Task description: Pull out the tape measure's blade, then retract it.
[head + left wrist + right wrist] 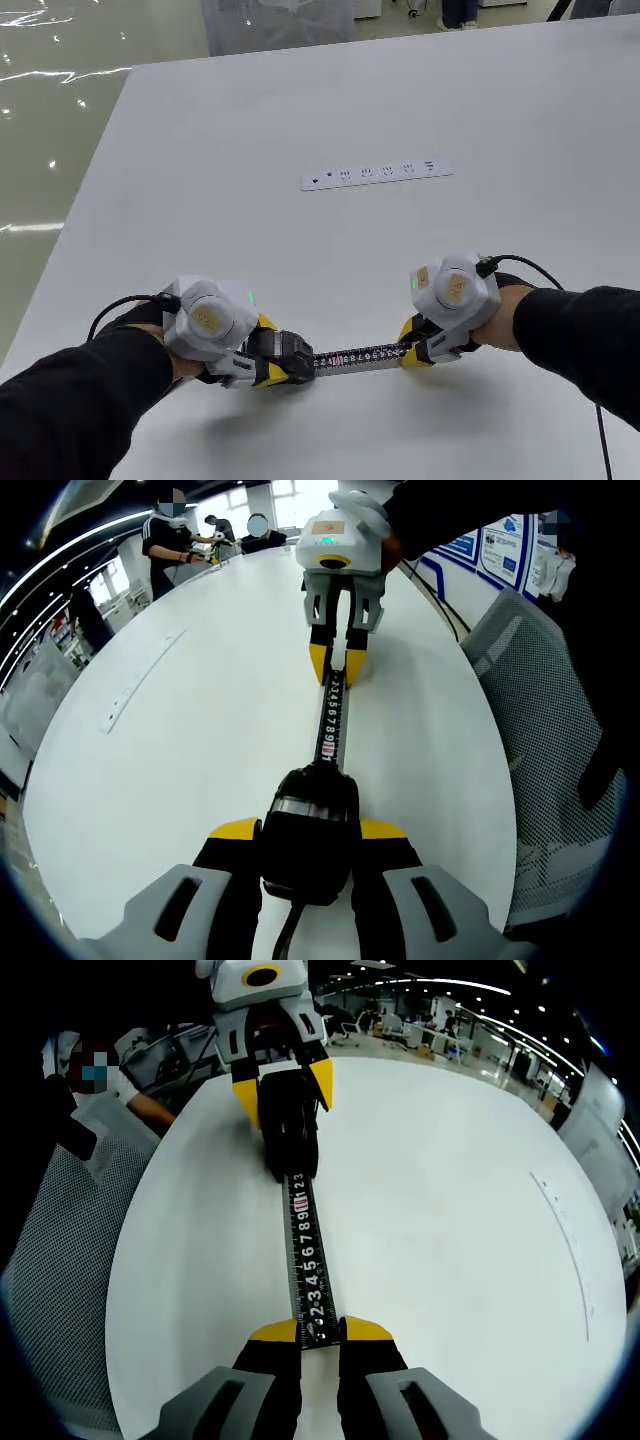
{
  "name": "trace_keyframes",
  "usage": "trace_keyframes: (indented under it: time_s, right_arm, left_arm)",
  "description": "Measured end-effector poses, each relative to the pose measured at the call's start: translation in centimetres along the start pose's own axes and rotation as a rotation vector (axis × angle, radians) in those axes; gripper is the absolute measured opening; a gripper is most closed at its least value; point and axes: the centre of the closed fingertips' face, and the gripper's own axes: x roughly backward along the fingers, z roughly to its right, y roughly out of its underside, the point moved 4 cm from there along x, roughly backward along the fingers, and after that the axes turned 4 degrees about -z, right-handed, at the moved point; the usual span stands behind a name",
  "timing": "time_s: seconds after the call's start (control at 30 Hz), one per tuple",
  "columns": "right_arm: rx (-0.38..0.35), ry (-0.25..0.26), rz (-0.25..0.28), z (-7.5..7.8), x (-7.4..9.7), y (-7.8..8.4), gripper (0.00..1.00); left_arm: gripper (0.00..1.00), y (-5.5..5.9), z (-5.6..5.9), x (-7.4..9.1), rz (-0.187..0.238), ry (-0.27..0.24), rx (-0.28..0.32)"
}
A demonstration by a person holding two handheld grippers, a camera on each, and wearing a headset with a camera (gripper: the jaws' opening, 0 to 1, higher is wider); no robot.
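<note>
My left gripper (272, 362) clamps the tape measure's case (312, 825) near the front edge of the white table (350, 100), my right gripper (320, 1332) pinches the tip of the blade (305, 1250), a short length drawn out between them; I judge the pull-out is under way, and next I should part my hands straight along its line.

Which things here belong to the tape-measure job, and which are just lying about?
In the job: tape measure case, blade, left tool gripping the case, right tool gripping the blade end.
Lying about: white power strip.
</note>
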Motion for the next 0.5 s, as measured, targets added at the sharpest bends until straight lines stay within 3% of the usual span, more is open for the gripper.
trace_keyframes:
  time_s: [0.5]
  right_arm:
    - [-0.01, -0.001, -0.009, 0.1, 0.26, 0.75, 0.08]
  left_arm:
    - [0.29, 0.02, 0.0, 0.06, 0.004, 0.002, -0.006]
